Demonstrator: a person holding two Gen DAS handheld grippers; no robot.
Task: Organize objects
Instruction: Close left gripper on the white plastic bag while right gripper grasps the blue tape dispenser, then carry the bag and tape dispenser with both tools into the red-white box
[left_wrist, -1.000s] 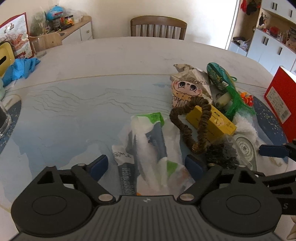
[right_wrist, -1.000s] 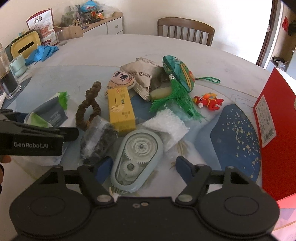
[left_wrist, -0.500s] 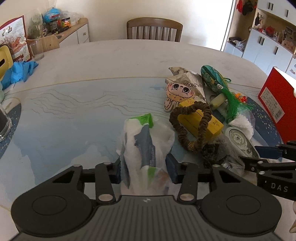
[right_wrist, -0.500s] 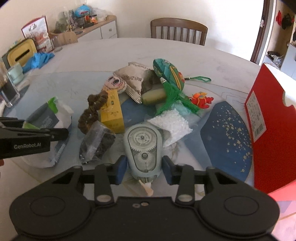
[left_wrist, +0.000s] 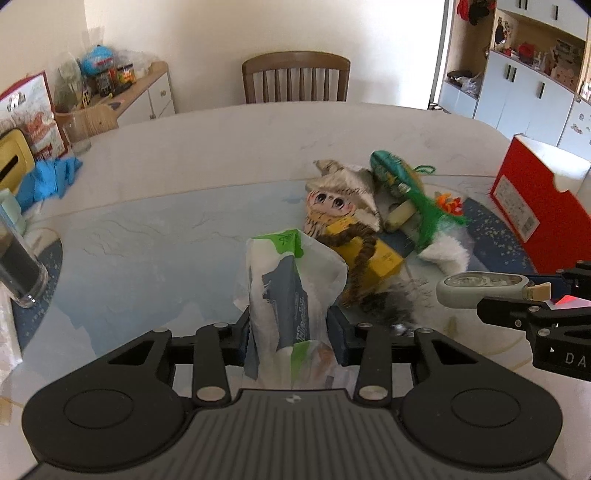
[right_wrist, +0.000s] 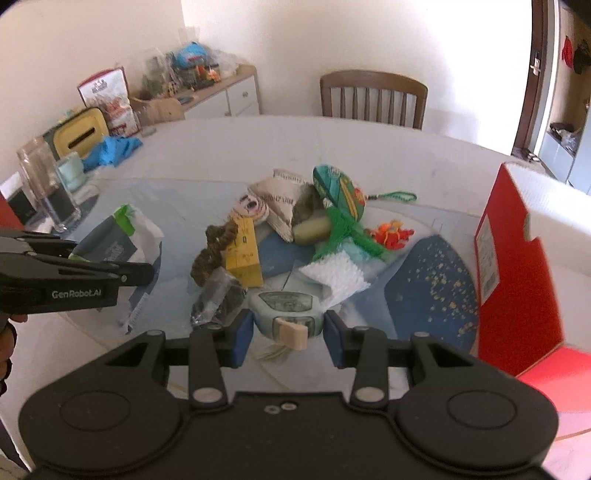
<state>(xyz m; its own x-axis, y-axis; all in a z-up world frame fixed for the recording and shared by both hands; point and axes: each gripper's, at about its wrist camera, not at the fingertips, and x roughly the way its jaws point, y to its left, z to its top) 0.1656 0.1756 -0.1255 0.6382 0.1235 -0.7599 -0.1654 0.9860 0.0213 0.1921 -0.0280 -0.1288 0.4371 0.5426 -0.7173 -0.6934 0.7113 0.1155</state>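
My left gripper holds a white plastic bag with a grey-blue pack and green label inside; its jaws are still closing on the bag, which hangs lifted off the table. My right gripper is shut on a pale blue correction-tape dispenser, raised above the pile; the dispenser also shows at the right of the left wrist view. On the table lie a yellow box, a brown braided cord, a dark packet, a face plush and a green tasselled ornament.
A red open box stands at the right edge of the round table. A glass, a blue cloth and a yellow tissue box sit at the left. A wooden chair stands behind.
Both grippers went from open around their objects to shut on them, then rose: the bag and the tape dispenser have both come up off the table.
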